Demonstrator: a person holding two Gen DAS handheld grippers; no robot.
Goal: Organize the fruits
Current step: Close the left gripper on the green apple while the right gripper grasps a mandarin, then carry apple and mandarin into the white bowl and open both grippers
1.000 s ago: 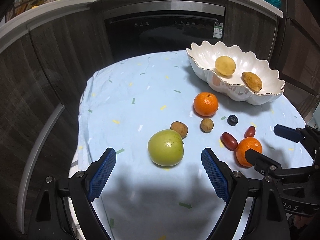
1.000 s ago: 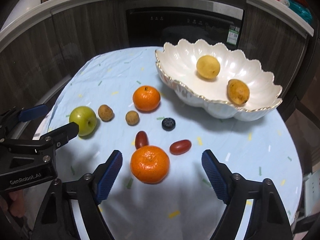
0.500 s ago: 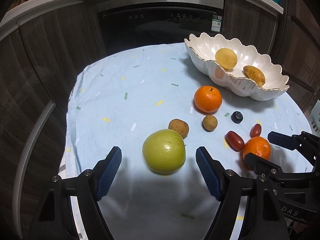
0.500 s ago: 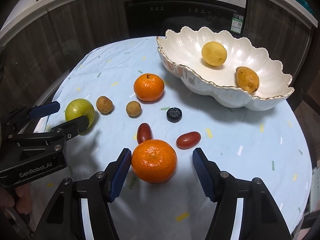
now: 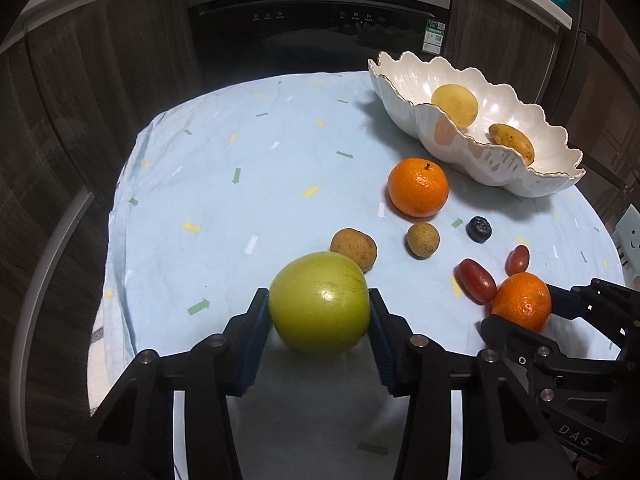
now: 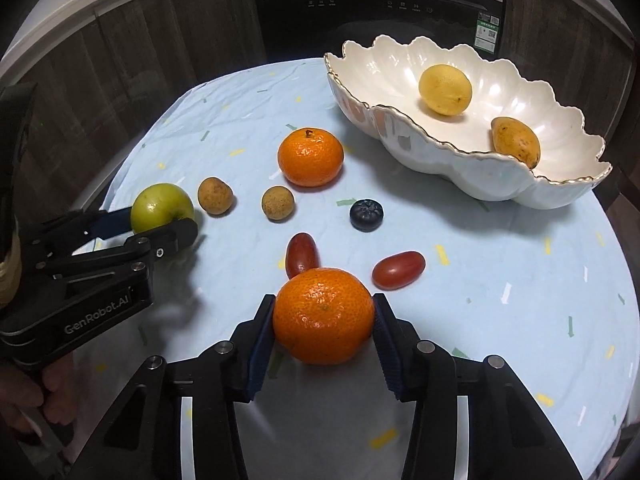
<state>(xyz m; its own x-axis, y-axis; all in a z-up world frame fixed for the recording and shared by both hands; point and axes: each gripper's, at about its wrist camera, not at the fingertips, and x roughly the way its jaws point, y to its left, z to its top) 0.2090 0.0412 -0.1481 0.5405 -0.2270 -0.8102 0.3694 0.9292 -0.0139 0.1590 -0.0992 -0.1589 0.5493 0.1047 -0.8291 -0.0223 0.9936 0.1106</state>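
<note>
My left gripper (image 5: pixel 319 312) is shut on a green apple (image 5: pixel 319 307) that rests on the pale blue tablecloth. My right gripper (image 6: pixel 324 320) is shut on a near orange (image 6: pixel 323 315), also down on the cloth. A white scalloped bowl (image 6: pixel 500 178) at the back right holds a yellow round fruit (image 6: pixel 445 89) and a small mango (image 6: pixel 516 141). A second orange (image 6: pixel 311 157), two brown longans (image 6: pixel 277 202), a blueberry (image 6: pixel 366 215) and two red dates (image 6: pixel 398 270) lie loose between the grippers and the bowl.
The round table's edge (image 5: pixel 116 216) curves close on the left. Dark cabinets and a built-in oven (image 5: pixel 316 20) stand behind the table. The right gripper also shows in the left wrist view (image 5: pixel 524 308) and the left gripper in the right wrist view (image 6: pixel 160 220).
Both grippers have moved forward and down and have closed: the left on the green apple, the right on the near orange. Other fruit has not moved.
</note>
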